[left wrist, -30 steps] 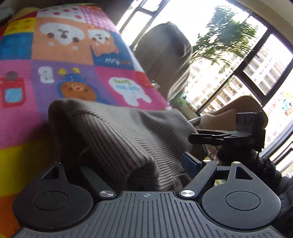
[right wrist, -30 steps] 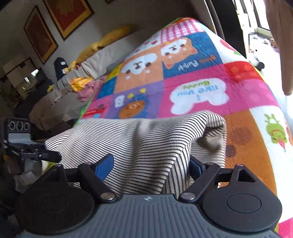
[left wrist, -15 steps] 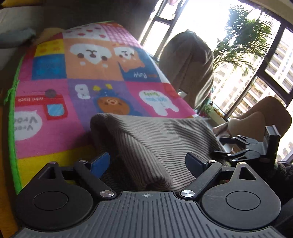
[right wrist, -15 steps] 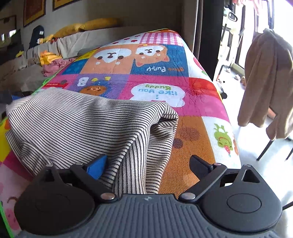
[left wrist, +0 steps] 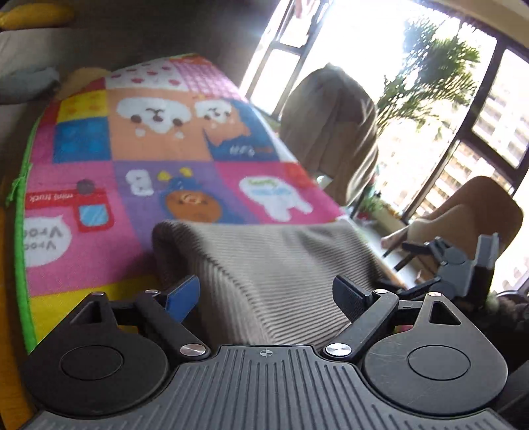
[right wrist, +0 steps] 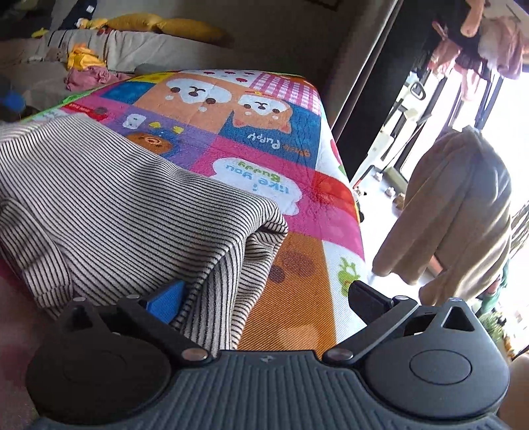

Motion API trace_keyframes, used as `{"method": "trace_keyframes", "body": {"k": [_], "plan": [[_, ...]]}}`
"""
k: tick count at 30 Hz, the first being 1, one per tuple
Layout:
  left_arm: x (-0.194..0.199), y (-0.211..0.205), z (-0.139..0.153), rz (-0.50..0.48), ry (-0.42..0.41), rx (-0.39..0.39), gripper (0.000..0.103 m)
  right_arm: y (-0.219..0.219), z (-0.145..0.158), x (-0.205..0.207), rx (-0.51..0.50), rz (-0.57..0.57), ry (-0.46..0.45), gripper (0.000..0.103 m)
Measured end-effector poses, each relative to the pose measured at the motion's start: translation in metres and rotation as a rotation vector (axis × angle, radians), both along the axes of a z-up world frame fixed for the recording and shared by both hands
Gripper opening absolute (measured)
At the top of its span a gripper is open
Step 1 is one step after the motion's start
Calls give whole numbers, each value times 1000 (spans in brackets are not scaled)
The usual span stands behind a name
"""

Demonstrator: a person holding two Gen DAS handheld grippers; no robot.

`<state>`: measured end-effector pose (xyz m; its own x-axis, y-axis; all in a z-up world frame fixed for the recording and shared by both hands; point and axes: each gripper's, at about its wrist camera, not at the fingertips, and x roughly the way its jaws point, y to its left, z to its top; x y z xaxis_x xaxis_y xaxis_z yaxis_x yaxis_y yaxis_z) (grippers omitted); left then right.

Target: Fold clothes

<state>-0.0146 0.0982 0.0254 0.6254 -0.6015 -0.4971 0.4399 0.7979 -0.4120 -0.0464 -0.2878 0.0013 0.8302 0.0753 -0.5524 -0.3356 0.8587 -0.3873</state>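
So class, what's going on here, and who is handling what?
A person with a gripper in each hand is folding a striped top on a colourful mat. The top lies folded over on itself. The left gripper is open with the fabric between its fingers, not pinched. The right gripper has just been opening; the top's edge lies beside one finger, unclamped.

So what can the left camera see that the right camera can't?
Only the left wrist view shows the big window, the green plant outside, and the right gripper from the side. Only the right wrist view shows the yellow cushions and hanging clothes. Both show the striped garment, the cartoon mat and a brown draped cloth.
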Motion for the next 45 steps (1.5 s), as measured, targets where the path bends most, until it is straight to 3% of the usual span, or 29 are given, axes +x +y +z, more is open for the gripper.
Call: {"method": "trace_keyframes", "body": {"k": [2,4,8,11,15,19,21,24,27,31,34,38,41,43,45], "plan": [[-3,-5,8,-49,-32,-61,93,-2,0,1,4,-12,3,103],[1,-16,2,-76,-29,-72,94,-5,0,2,11,-25,8,103],[18,-45,-38,-33,112,50,94,-10,-2,-2,30,-54,11,103],[16,-54,-51,-28,94,89,97,-16,-2,-6,63,-65,16,103],[16,-58,-51,-23,90,105,98,-18,8,-7,178,-65,38,103],[14,-61,-51,-25,84,129,99,-11,27,-16,358,32,38,103],[13,-60,-51,-23,79,133,99,2,21,-16,302,53,59,103],[12,-59,-52,-24,76,126,100,17,-9,-6,144,-7,127,103],[11,-56,-52,-27,72,117,100,3,-12,-3,283,-55,183,103],[10,-40,-39,-20,51,66,100,-13,-1,-10,365,-51,223,103],[10,-23,-25,1,27,19,100,-11,10,-30,282,44,179,103],[36,-6,-21,94,30,100,101,3,6,-39,128,122,192,103],[53,-9,-30,95,68,161,101,8,-5,-25,73,90,224,103],[57,-15,-37,78,89,196,101,3,-7,-10,90,88,248,103],[59,-20,-43,60,107,224,101,-1,-8,8,19,30,204,103]]}}
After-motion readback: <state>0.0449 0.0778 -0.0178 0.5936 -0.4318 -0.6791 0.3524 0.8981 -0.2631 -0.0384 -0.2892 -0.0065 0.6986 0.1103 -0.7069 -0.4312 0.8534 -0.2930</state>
